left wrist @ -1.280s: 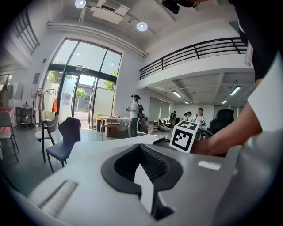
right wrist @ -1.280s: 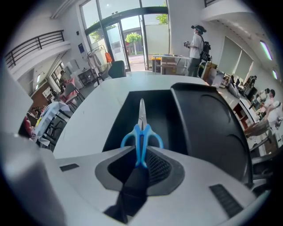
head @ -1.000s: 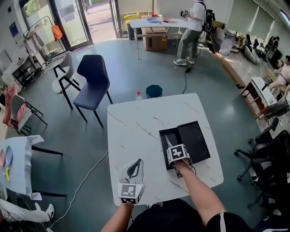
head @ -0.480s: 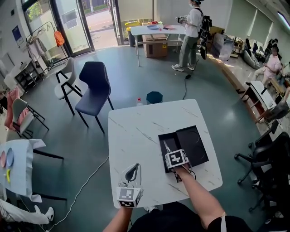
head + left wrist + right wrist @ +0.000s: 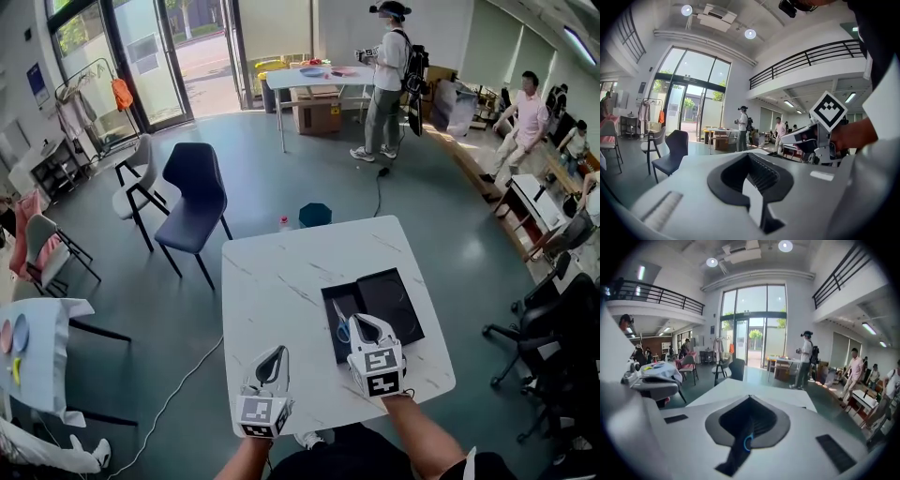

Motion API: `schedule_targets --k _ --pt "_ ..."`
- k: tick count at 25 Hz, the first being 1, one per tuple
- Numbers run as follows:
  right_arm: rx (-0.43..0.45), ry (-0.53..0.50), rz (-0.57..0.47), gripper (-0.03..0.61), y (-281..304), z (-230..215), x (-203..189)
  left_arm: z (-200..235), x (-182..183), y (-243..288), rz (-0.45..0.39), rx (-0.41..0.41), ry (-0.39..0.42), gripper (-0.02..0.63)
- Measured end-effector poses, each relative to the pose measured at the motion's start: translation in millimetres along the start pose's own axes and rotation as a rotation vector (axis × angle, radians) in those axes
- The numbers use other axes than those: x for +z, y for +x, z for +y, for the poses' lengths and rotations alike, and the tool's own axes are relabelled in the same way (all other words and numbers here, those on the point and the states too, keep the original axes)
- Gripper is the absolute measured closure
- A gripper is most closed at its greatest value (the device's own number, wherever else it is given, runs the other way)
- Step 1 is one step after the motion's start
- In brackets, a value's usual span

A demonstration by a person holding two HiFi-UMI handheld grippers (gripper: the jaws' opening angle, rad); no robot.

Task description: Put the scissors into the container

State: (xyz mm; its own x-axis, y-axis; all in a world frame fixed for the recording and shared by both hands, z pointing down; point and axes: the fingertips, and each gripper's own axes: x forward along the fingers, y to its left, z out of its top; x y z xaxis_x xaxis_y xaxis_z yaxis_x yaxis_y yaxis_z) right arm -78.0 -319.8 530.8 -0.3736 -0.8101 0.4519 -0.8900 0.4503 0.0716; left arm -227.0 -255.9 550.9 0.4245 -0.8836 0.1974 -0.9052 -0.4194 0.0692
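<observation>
— Where are the scissors (image 5: 338, 320)?

— In the black container (image 5: 401, 292). They lie flat in its left half, with the blue handles toward the person and the blades pointing away. That puts them just to the left of the right hand-held gripper (image 5: 362, 322), beside its tips.

— Is it gripping them?

— No. Its jaws are pinched right down, pads together, with nothing between them. It hangs over the near side of the container, tips about where the two halves meet. I can't tell whether it touches the box.

— And the other one?

— The left hand-held gripper (image 5: 277, 353) is well to the left of the right one and a little nearer the person. It's over the bare white worktop (image 5: 281, 272), close to the near edge. Its jaws are narrow too, closed on nothing.

— What's past it?

— A dark blue chair (image 5: 192, 183) on the floor, beyond the far left corner of the worktop, well ahead of the left hand-held gripper.
</observation>
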Motion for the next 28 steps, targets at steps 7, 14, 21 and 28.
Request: schedule_targets --k 7,14,21,28 --pt "-0.015 -0.031 -0.373 0.571 -73.1 10.4 36.1 -11.7 19.0 -9.8 -0.031 -0.008 0.004 0.606" --pt "-0.008 -0.021 -0.452 0.571 -104.5 14.7 36.1 -20.9 35.4 -17.3 -0.076 -0.018 0.029 0.606" --pt "0.002 -0.055 -0.450 0.572 -104.1 21.8 35.5 3.7 42.5 -24.7 -0.087 0.038 0.022 0.606" --pt "0.015 -0.059 -0.455 0.572 -101.1 22.8 31.3 12.1 47.8 -28.1 -0.101 0.070 0.045 0.606"
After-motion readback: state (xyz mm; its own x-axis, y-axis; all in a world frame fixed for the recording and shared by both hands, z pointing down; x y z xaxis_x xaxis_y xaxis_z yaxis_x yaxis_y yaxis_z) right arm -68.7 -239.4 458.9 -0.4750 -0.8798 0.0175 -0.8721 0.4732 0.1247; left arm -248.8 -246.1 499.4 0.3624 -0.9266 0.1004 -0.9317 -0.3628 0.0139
